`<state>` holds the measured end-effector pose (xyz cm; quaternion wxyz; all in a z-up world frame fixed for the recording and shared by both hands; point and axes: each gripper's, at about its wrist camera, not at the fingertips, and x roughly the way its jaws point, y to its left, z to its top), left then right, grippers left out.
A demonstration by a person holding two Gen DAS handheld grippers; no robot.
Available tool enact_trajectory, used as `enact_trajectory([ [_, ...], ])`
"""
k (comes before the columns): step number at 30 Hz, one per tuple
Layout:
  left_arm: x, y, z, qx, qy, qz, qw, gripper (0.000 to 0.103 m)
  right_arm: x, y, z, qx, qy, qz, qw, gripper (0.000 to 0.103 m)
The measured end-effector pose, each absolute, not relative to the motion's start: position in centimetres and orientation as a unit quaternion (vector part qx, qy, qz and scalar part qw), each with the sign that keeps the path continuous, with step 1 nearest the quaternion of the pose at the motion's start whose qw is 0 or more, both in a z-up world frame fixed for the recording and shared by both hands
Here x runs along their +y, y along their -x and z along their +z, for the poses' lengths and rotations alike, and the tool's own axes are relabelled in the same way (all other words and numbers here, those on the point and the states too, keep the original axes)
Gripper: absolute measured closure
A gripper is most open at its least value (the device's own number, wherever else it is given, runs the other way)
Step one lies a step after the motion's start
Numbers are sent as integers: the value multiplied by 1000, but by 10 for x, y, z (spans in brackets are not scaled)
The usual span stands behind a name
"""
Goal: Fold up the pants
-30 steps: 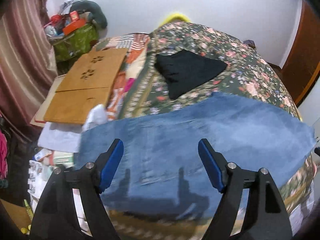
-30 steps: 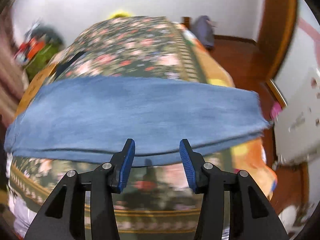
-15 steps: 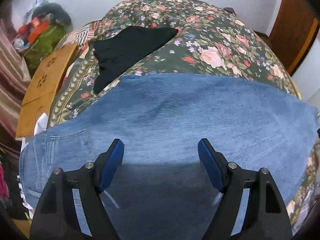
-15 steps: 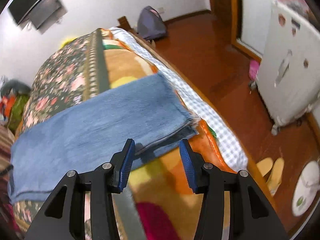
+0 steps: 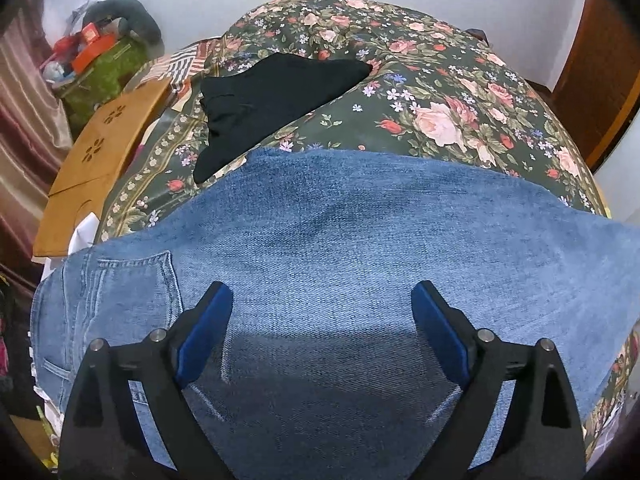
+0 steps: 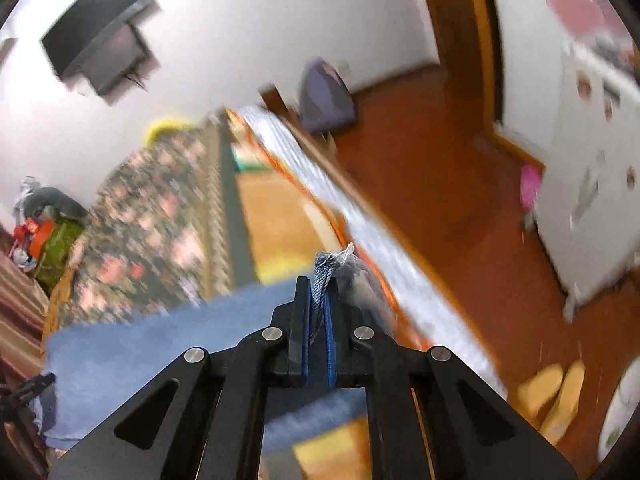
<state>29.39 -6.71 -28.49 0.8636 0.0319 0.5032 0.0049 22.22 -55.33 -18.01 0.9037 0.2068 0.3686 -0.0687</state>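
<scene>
Nearest us, our right gripper (image 6: 318,320), which stood apart beside the hem half a second ago, has now clamped tight on the frayed hem end (image 6: 326,270) of the jeans (image 5: 360,240). Our left gripper (image 5: 322,328) hangs wide apart and empty above the denim by the back pocket (image 5: 132,284) at 9 o'clock. So the fold can likely begin. Farther off, at 11 o'clock, a black garment (image 5: 272,88) lies on the floral bedspread (image 5: 460,92).

My left camera close over the jeans (image 5: 360,240), my right one low along the bed (image 6: 160,216) edge, jeans shared.
</scene>
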Motion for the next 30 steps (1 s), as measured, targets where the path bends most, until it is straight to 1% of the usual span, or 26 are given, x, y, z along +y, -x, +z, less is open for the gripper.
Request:
enact_trajectory([
  [2, -68, -293, -285, 502, -34, 7, 864, 10, -553, -217, -154, 337, -195, -61, 919, 98],
  [4, -68, -293, -285, 502, -33, 9, 864, 10, -555, -213, -152, 333, -184, -65, 923, 98],
  [6, -67, -293, -285, 501, -32, 8, 865, 10, -556, -211, -166, 353, -180, -72, 915, 98],
  [9, -66, -293, -286, 503, -29, 7, 864, 10, -567, -209, -222, 426, -202, -85, 878, 98],
  [12, -66, -294, -286, 504, -29, 6, 863, 10, -572, -205, -259, 467, -219, -84, 853, 98],
  [14, -66, -293, -286, 504, -31, 6, 863, 10, -570, -199, -270, 474, -218, -85, 849, 98],
  [18, -67, -293, -286, 502, -33, 7, 864, 10, -565, -199, -264, 479, -185, -99, 852, 97],
  [20, -67, -292, -286, 502, -33, 7, 864, 10, -560, -200, -257, 484, -160, -106, 854, 90],
  [22, -67, -293, -286, 502, -33, 7, 864, 10, -561, -198, -253, 490, -141, -120, 852, 75],
  [23, -66, -293, -286, 502, -32, 7, 864, 10, -561, -194, -250, 490, -140, -129, 851, 70],
  [24, -67, -293, -286, 502, -32, 7, 864, 10, -562, -190, -247, 485, -150, -130, 851, 61],
  [25, -67, -292, -286, 502, -32, 7, 864, 9, -563, -186, -245, 477, -166, -128, 854, 59],
  [29, -67, -292, -285, 500, -35, 9, 865, 9, -565, -178, -247, 450, -235, -122, 853, 57],
  [30, -67, -292, -285, 500, -35, 9, 865, 9, -566, -179, -251, 448, -251, -124, 849, 54],
])
